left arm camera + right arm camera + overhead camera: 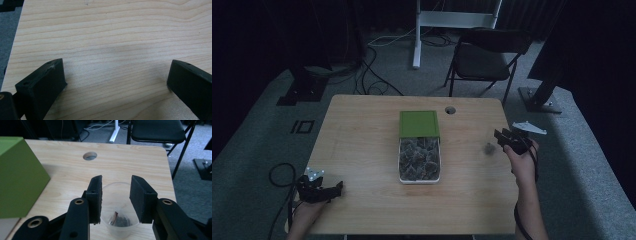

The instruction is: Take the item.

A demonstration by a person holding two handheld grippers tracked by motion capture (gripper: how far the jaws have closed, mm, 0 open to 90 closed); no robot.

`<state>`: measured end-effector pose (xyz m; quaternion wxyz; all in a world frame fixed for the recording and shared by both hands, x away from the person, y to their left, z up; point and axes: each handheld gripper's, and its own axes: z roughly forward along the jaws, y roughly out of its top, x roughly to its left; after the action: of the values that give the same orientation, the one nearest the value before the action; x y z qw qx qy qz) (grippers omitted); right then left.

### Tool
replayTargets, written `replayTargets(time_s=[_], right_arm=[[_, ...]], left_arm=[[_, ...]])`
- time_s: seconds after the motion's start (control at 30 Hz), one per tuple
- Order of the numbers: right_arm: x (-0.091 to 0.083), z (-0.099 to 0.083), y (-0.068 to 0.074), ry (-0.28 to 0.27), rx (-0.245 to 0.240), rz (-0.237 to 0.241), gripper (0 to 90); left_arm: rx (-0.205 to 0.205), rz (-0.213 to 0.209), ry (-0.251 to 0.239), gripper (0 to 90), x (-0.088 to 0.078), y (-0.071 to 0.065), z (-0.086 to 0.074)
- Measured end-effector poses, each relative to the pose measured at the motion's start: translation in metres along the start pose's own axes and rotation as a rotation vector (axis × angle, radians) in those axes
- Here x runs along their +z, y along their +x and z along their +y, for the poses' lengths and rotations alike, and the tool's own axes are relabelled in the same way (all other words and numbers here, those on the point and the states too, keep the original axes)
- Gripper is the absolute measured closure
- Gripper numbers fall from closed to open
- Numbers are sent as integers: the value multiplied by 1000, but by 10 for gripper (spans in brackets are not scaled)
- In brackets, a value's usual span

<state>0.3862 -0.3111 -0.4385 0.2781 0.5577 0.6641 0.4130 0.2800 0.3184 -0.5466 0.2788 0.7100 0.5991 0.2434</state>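
a: status of the left gripper [332, 190]?
b: jaws spread wide, nothing between them. it sits over bare wood at the near left corner of the table [362, 150].
a: status of the right gripper [116, 195]?
b: jaws partly open, one on each side of a clear plastic cup [120, 220]. contact with the cup wall cannot be confirmed. the cup holds a small dark item.
a: location of the box?
b: the white tray [419, 180] of dark packets lies at table centre, with its green lid [418, 123] at the far end.
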Motion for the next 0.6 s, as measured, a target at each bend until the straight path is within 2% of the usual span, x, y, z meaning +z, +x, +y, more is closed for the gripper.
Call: replayTargets(time_s=[0.23,0.33,0.6], right_arm=[[-3,1,7,-17,-14,38,586],[-5,1,14,-24,-37,67,525],[-12,-1,23,-36,-54,111,487]], left_arm=[[0,0,0,22,0,0,0],[0,0,0,22,0,0,0],[0,0,0,22,0,0,0]])
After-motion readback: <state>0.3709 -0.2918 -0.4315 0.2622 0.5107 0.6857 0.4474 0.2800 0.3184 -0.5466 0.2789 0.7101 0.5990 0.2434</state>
